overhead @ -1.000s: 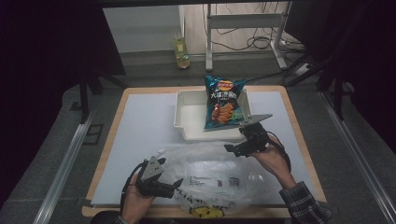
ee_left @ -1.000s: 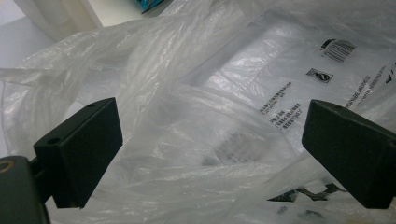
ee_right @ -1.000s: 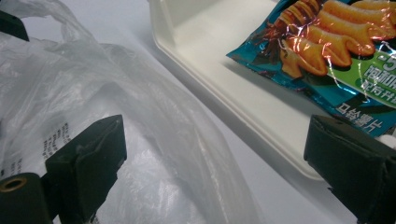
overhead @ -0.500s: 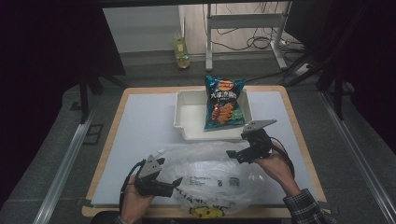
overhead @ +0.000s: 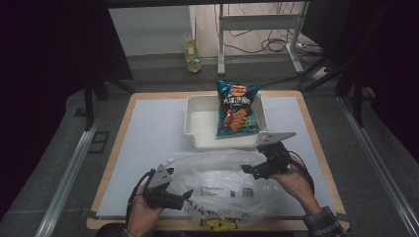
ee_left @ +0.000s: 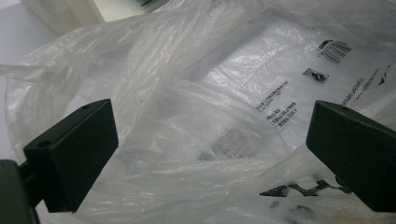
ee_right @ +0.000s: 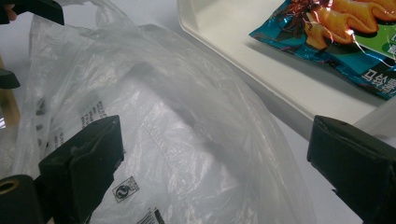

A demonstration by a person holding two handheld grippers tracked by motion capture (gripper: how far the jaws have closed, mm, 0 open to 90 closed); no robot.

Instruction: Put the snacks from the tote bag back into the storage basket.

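Two hand-held grippers with jaws spread wide, one at each side of a crumpled clear plastic bag on a table.

In the left gripper view, the left gripper (ee_left: pixel 210 144) has its jaws far apart, gripping nothing, with the plastic bag (ee_left: pixel 201 107) bunched between and beyond them. In the right gripper view, the right gripper (ee_right: pixel 215 172) is likewise spread open and empty, the bag's film lying under and between its jaws. From the high view, the bag sits at the near edge of the table (overhead: pixel 148 128), at about 6 o'clock; the left gripper is at the bag's 8 o'clock, the right at its 2 o'clock. A white tray (overhead: pixel 200 123) lies at the bag's 12 o'clock, holding a blue snack packet (overhead: pixel 237 108) propped against its far right wall.
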